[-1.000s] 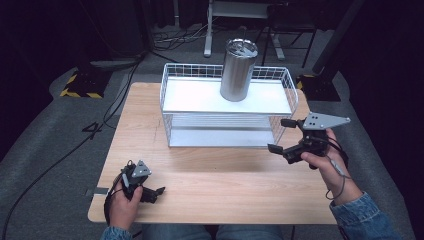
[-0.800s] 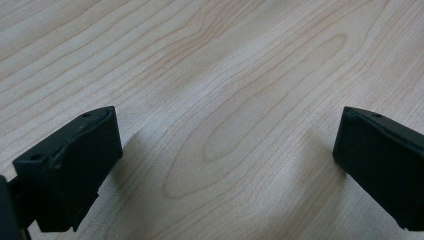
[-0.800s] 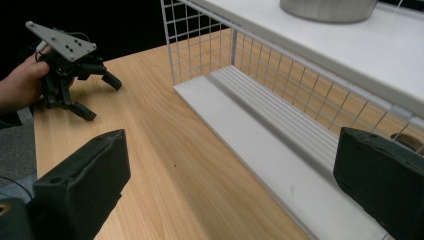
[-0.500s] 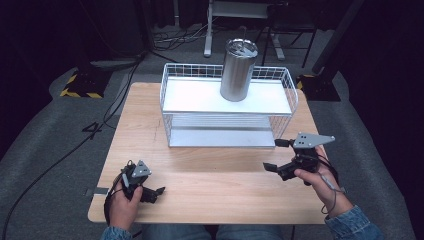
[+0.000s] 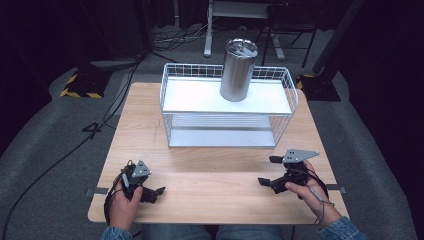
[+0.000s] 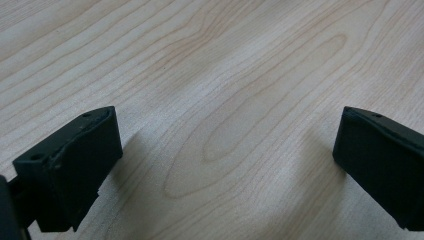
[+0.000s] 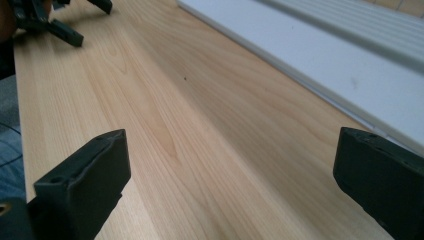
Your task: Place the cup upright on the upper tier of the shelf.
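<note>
Ahead of both tools: a steel tumbler [image 5: 239, 70] stands upright on the top shelf of a white wire rack [image 5: 170, 112], well apart from either tool.
Right tool [image 5: 272, 171]: low over the near right of the desk [image 5: 210, 165], jaws spread wide, nothing between them.
Left tool [image 5: 152, 192]: down at the near left edge, jaws wide apart too, nothing held.
Tumbler's place: up and forward of the right tool, past the rack's front edge; farther off and across from the left tool.
Step in hand: looks like the rest pose, both hands parked and no reach under way; whether the tumbler comes off the rack is only my guess.
Next move: if so, the right tool would need to rise over the rail and close on the tumbler's sides.
High view: gives the tumbler and the full rack.
Right gripper view: bare wood between its jaws, the rack's white bottom shelf [image 7: 320, 55] beyond, the left tool far ahead.
Left gripper view: plain wood grain between its jaws.
</note>
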